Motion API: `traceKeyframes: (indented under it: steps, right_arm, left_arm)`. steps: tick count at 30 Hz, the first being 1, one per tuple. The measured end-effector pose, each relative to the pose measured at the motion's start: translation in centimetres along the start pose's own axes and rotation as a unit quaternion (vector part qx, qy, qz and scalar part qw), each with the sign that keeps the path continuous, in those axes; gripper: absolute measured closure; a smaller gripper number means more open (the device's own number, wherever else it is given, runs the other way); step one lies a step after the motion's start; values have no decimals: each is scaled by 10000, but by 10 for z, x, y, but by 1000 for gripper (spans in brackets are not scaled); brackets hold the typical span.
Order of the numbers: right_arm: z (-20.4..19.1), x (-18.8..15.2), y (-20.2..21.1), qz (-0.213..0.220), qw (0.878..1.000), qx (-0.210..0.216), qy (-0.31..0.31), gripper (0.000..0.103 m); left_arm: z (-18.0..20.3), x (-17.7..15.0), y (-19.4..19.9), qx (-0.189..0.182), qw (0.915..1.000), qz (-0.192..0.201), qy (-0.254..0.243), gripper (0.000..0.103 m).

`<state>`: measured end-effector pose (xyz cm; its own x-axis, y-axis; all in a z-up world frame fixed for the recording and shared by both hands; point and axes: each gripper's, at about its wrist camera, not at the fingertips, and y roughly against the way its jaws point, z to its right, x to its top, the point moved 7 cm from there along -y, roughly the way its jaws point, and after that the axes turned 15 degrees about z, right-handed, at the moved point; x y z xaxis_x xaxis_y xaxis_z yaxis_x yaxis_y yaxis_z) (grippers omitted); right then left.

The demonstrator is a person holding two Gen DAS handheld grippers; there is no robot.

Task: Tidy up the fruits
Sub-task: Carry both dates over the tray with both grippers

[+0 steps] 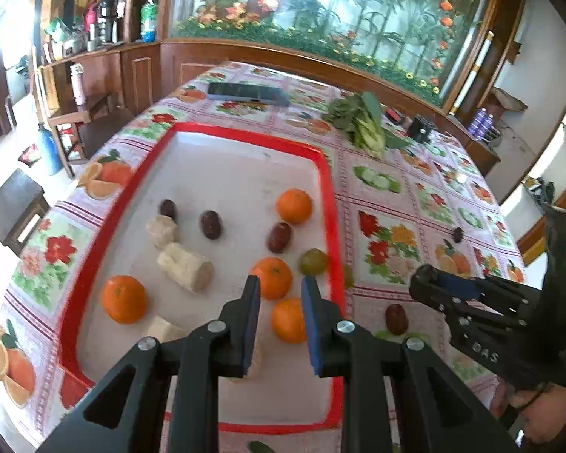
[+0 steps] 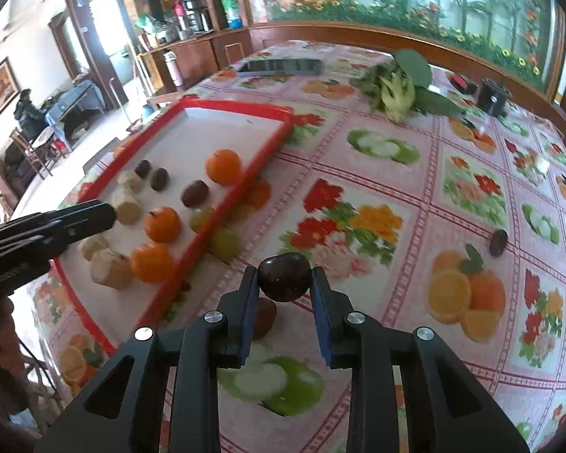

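We see the right tool [image 2: 283, 283] closed on a dark red fruit [image 2: 284, 276], held above the counter [image 2: 396, 173] just right of the red-rimmed tray [image 2: 268, 158]. The left tool [image 1: 281, 294] hangs over the tray's near end, its jaws nearly together with nothing between them. In the tray lie four oranges [image 1: 294, 205], three dark fruits [image 1: 211, 224], pale beige chunks [image 1: 185, 267] and one green fruit [image 1: 313, 261]. On the cloth outside we note a second green fruit [image 2: 224, 243], another dark fruit [image 2: 498, 242], leafy greens [image 2: 396, 87] and a phone [image 2: 281, 67].
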<state>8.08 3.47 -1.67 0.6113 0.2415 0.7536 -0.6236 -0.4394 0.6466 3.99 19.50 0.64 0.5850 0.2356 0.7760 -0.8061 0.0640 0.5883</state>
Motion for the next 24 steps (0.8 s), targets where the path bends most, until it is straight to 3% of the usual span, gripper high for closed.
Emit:
traceKeyframes:
  steps: [10, 14, 17, 24]
  right_arm:
    - [54, -31, 29, -43, 9986, -400, -338, 76]
    - [68, -41, 38, -1, 9981, -458, -401, 76]
    - [78, -49, 41, 19, 9980, -424, -473, 76]
    - [87, -59, 42, 27, 9981, -289, -544, 76]
  left_arm:
    - [97, -35, -25, -949, 9922, -627, -504, 74]
    - [113, -48, -43, -731, 9907, -794, -833, 72]
    - [115, -49, -47, -532, 9912, -720, -978, 63]
    - [120, -64, -45, -498, 9894, -903, -1018, 52]
